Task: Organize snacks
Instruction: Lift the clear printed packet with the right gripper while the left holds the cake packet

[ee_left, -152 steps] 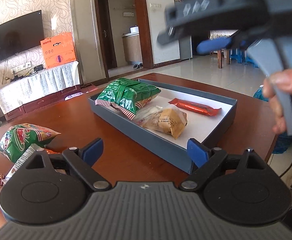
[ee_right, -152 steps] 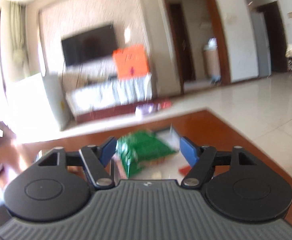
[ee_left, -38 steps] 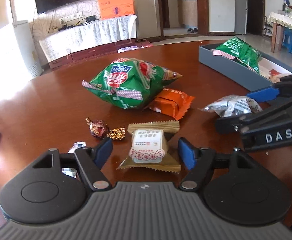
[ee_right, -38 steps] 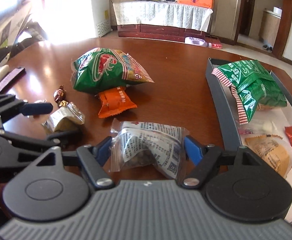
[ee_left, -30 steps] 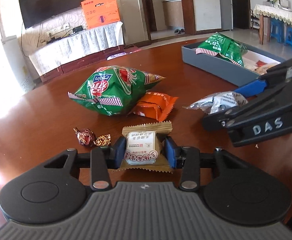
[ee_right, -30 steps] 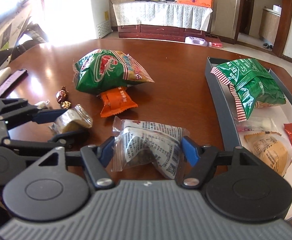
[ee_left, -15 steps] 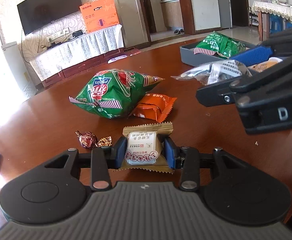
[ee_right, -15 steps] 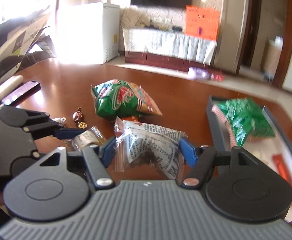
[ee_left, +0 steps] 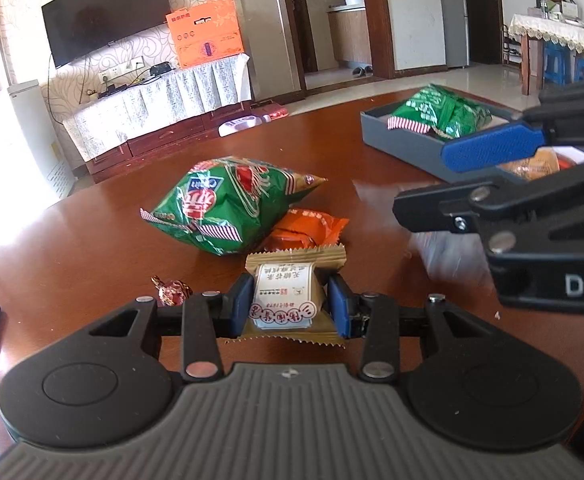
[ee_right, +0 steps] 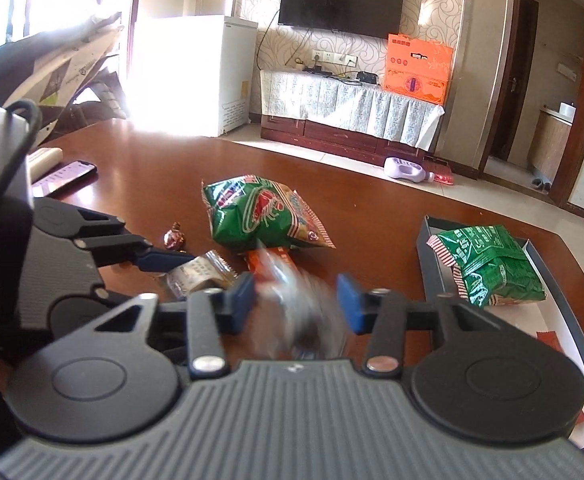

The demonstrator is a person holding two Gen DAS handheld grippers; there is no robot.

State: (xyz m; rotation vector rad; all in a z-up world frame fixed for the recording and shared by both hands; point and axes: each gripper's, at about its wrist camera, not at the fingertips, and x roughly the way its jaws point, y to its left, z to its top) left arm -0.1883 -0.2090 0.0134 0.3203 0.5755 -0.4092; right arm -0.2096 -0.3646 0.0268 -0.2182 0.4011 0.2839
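the left gripper (ee_left: 288, 306) is pinching the gold-wrapped pastry (ee_left: 292, 294) by its two sides, pads pressing on the wrapper, with the pack sitting low over the wooden table (ee_left: 92, 248). the right gripper (ee_right: 295, 306) has just been closing its jaws, and the clear plastic snack bag (ee_right: 303, 312) is showing between them as a blur; whether the pads are actually biting it cannot be told.

destination: the grey box (ee_right: 431, 268) is standing to the right, already holding a green packet (ee_right: 491, 264). a large green chip bag (ee_left: 228, 200), an orange packet (ee_left: 307, 232) and a foil candy (ee_left: 172, 290) are lying loose on the table.

hazards, as judged:
- the clear bag is looking slack and slippery; a partial grip is likely to let it drop on the way to the box.
- both grippers are working close together; crossing paths is risking a collision.
- the pastry is held by soft wrapper; squeezing harder is risking crushing it.
- a phone (ee_right: 62, 176) is lying near the left tool.
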